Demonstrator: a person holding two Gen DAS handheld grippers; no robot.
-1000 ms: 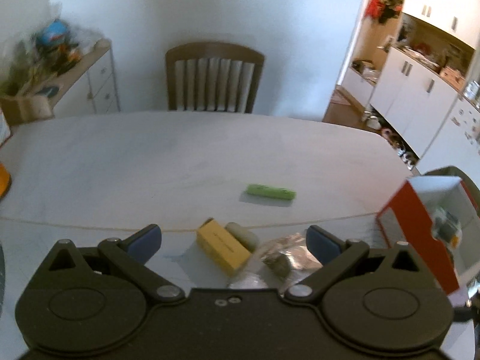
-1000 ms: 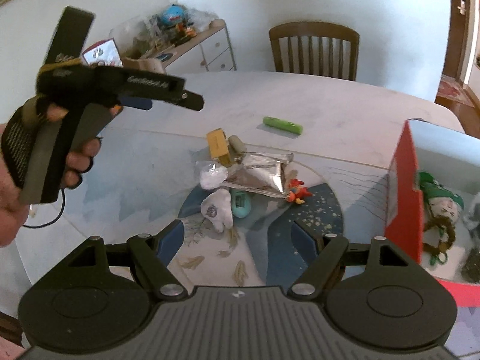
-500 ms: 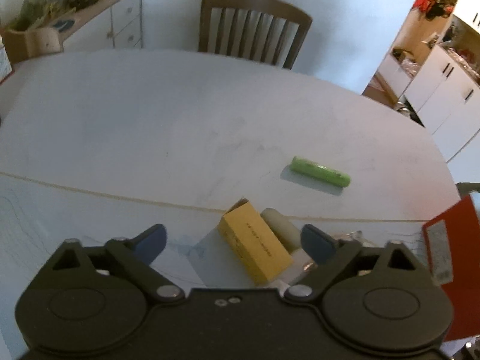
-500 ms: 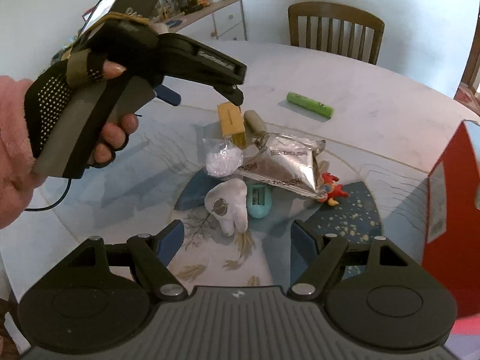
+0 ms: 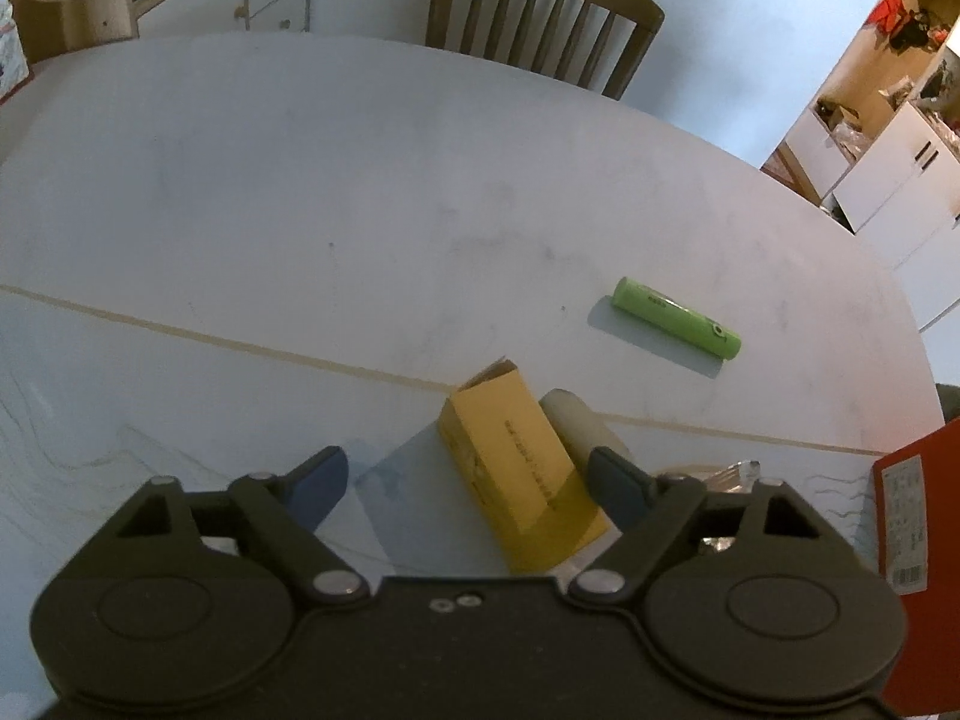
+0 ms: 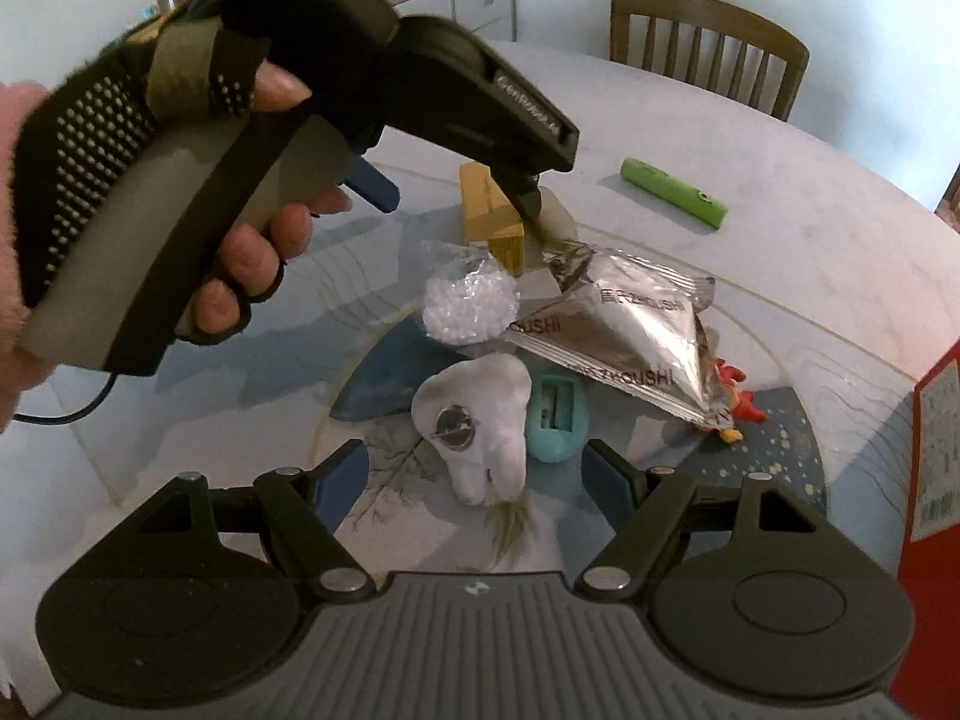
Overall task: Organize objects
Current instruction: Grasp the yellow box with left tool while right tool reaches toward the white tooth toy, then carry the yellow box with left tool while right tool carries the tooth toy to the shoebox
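Box [image 5: 519, 474]: small yellow carton, lying flat between spread left fingers [image 5: 318, 480]; right fingers [image 6: 342, 483] spread.

A matt yellow cardboard box [image 5: 521, 468] is seen, a crinkled glossy foil packet [image 6: 630, 330], a smooth plastic green tube [image 5: 675, 317], a slatted wooden chair [image 5: 543, 21].
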